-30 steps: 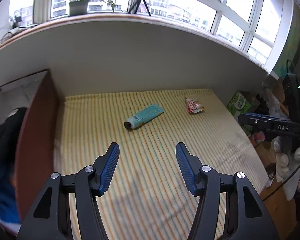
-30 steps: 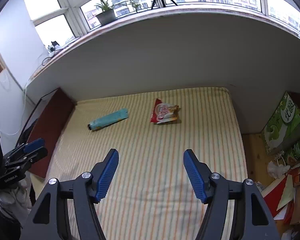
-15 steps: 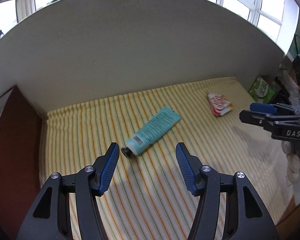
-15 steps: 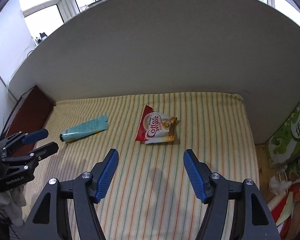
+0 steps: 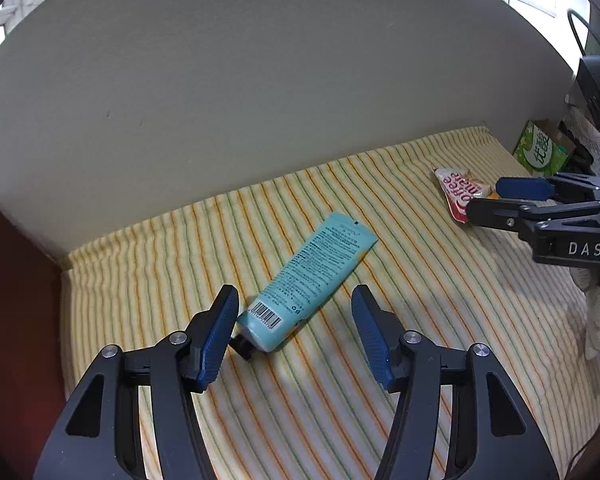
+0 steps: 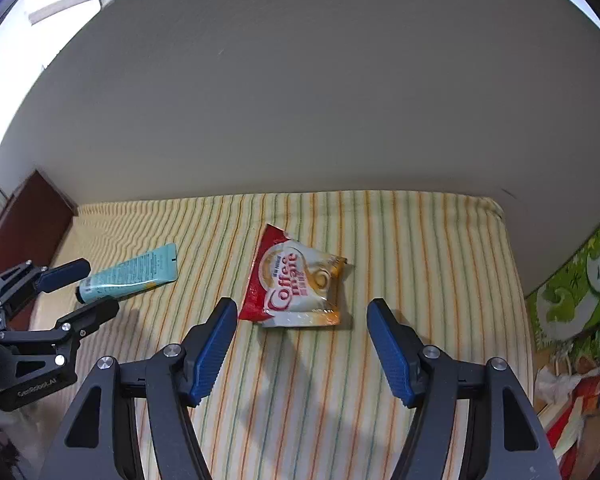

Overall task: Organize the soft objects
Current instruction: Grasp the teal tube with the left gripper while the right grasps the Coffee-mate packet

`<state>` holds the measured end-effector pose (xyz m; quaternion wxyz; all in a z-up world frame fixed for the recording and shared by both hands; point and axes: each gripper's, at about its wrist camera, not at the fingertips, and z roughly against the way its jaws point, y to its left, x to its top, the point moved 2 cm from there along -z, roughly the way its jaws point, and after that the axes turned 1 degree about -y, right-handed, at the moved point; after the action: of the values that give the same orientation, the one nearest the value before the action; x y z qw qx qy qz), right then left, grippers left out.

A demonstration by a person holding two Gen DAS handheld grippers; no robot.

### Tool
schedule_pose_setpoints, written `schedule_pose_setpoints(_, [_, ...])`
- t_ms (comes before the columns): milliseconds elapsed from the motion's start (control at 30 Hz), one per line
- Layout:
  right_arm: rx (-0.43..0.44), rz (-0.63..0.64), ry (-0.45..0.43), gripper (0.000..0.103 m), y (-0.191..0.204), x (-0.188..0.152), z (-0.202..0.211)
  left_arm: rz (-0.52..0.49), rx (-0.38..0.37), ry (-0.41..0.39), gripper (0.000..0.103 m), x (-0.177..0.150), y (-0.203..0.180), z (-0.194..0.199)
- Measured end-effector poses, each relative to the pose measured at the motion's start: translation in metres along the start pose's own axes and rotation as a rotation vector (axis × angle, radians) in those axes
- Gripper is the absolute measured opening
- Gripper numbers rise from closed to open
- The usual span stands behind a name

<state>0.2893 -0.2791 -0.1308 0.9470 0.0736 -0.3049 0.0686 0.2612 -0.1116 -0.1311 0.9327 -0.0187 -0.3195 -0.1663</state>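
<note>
Each tool is black-framed, with ribbed blue pads and silver screws.

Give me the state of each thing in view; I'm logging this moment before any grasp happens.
Left tool: open, empty, fingers on either side of the tube's cap end.
Right tool: open, empty, just short of the sachet.
Teal tube: lying flat on the striped cloth, cap on, ungrasped.
Coffee creamer sachet: lying flat, crumpled, looks sealed, ungrasped.

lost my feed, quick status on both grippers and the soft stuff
Left gripper open, straddling the teal tube's cap end. Right gripper open, just short of the Coffee-mate sachet. Both items flat on the striped cloth. Nothing between.
</note>
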Motion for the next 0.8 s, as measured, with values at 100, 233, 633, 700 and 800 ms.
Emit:
schedule_pose_setpoints(100, [-0.013, 0.023, 0.007, 0.064, 0.005, 0.004, -0.007, -0.015, 0.000, 0.009, 0.058, 0.002, -0.003, -0.004])
schedule_pose_setpoints(233, [-0.036, 0.027, 0.014, 0.064, 0.007, 0.008, -0.013, -0.016, -0.022, 0.019, 0.048, 0.008, -0.007, -0.005])
schedule_pose_setpoints(633, [-0.088, 0.057, 0.024, 0.064, 0.015, 0.017, -0.027, -0.119, 0.000, 0.028, 0.054, 0.020, -0.031, -0.023])
schedule_pose_setpoints(700, [-0.096, 0.062, 0.026, 0.064, 0.018, 0.018, -0.029, -0.130, 0.003, 0.031, 0.053, 0.023, -0.037, -0.029])
schedule_pose_setpoints(800, [-0.104, 0.073, 0.029, 0.063, 0.020, 0.018, -0.031, -0.117, -0.026, 0.037, 0.040, 0.028, -0.048, -0.035])
